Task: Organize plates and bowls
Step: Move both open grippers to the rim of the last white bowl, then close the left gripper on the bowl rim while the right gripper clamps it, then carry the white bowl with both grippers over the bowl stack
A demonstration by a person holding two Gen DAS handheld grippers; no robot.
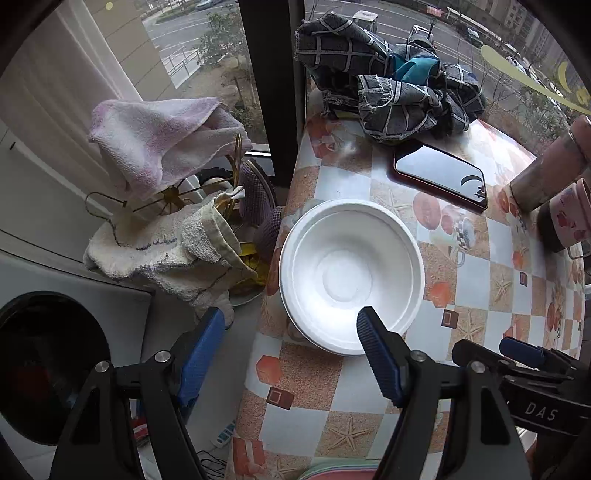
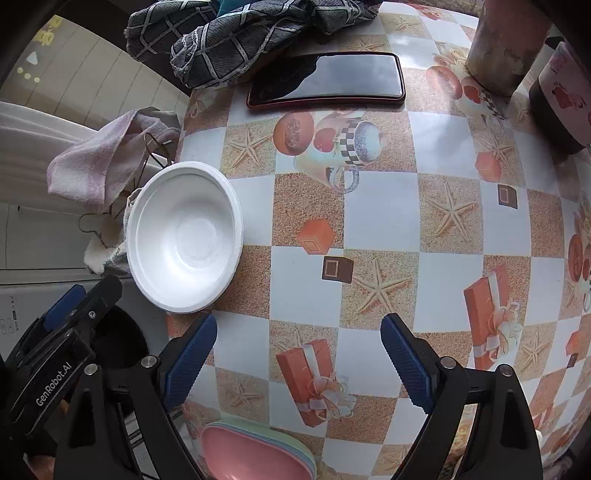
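A white foam bowl (image 1: 351,277) stands upright at the left edge of the patterned table (image 1: 480,288); it also shows in the right wrist view (image 2: 184,236). My left gripper (image 1: 290,319) is open and empty, with its right finger over the bowl's near rim and its left finger off the table edge. My right gripper (image 2: 299,328) is open and empty above the tablecloth, to the right of the bowl. A stack of pastel plates, pink on top (image 2: 255,454), lies at the near table edge; its edge shows in the left wrist view (image 1: 340,470).
A black phone (image 2: 325,79) and a dark checked cloth (image 2: 240,33) lie at the back of the table. A brown cylinder (image 2: 506,44) and a pink-labelled jar (image 2: 565,96) stand at the right. Towels on a rack (image 1: 166,206) hang left of the table.
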